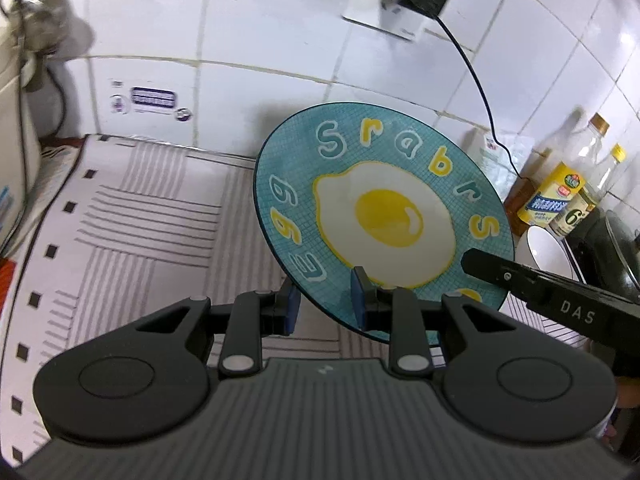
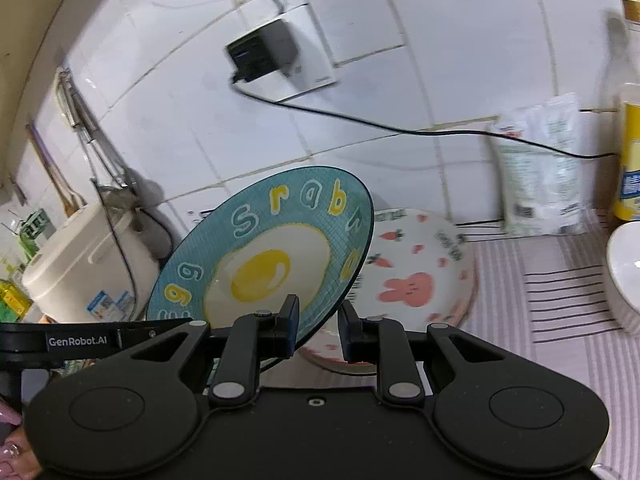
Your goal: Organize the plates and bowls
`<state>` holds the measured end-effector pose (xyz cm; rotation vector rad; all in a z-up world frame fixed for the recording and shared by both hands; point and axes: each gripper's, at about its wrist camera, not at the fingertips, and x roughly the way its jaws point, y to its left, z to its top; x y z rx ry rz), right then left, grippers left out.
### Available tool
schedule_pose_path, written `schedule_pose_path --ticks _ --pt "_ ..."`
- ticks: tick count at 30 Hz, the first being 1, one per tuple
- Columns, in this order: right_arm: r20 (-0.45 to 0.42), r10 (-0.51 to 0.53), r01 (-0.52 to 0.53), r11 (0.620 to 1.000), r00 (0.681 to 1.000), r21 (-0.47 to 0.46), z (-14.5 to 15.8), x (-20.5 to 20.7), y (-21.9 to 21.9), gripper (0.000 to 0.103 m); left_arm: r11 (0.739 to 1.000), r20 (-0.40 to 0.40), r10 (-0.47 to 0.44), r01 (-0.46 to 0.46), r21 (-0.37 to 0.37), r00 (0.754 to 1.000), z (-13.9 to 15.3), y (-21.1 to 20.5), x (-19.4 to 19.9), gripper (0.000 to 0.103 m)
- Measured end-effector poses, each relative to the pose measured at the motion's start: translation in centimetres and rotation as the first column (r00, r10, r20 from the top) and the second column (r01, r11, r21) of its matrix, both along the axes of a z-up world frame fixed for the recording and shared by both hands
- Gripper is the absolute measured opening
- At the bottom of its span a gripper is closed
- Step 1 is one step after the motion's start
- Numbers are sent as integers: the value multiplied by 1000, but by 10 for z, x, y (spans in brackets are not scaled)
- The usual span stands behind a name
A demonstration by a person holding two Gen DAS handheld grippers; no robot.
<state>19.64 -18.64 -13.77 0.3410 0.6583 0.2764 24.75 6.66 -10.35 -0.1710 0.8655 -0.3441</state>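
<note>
I am holding the blue egg plate [image 1: 384, 216] up off the striped cloth [image 1: 152, 216] with both tools at once, and it is tilting steeply, its painted face turned toward both cameras. My left gripper [image 1: 326, 306] is clamping the plate's lower rim, one blue pad in front of the face and the other behind it, so the rear pad is partly hidden by the plate. My right gripper [image 2: 318, 322] is pinching the same rim further round, its right finger sitting behind the plate's edge. In the left view the right tool's black finger is crossing the plate's lower right, covering some lettering there. Behind the raised plate, the bunny plate [image 2: 416, 268] is lying on the cloth, blurred, with its left part hidden by the blue one. A white bowl [image 2: 624, 268] is sitting at the right and is being cut off by the frame edge. The bottles [image 1: 568, 192] and a pale bag [image 2: 540, 168] are standing against the tiled wall [image 1: 280, 20], their labels too smeared to read. A cream rice cooker [image 2: 88, 256] is standing at the left of the right view. A charger [image 2: 262, 54] is hanging in the wall socket, its cable trailing right. My fingers [image 2: 12, 444] are only just showing at the bottom left corner.
</note>
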Motion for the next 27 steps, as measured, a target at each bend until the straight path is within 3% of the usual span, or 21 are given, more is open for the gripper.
schedule_pose_path --ticks 12,27 --pt "-90 -36 37 999 995 9 -23 24 -43 25 998 -102 -51 48 -29 993 -35 -36 34 25" --pt "-199 -57 54 998 978 -24 -44 45 -49 25 994 -225 -96 106 33 970 -48 -60 61 28"
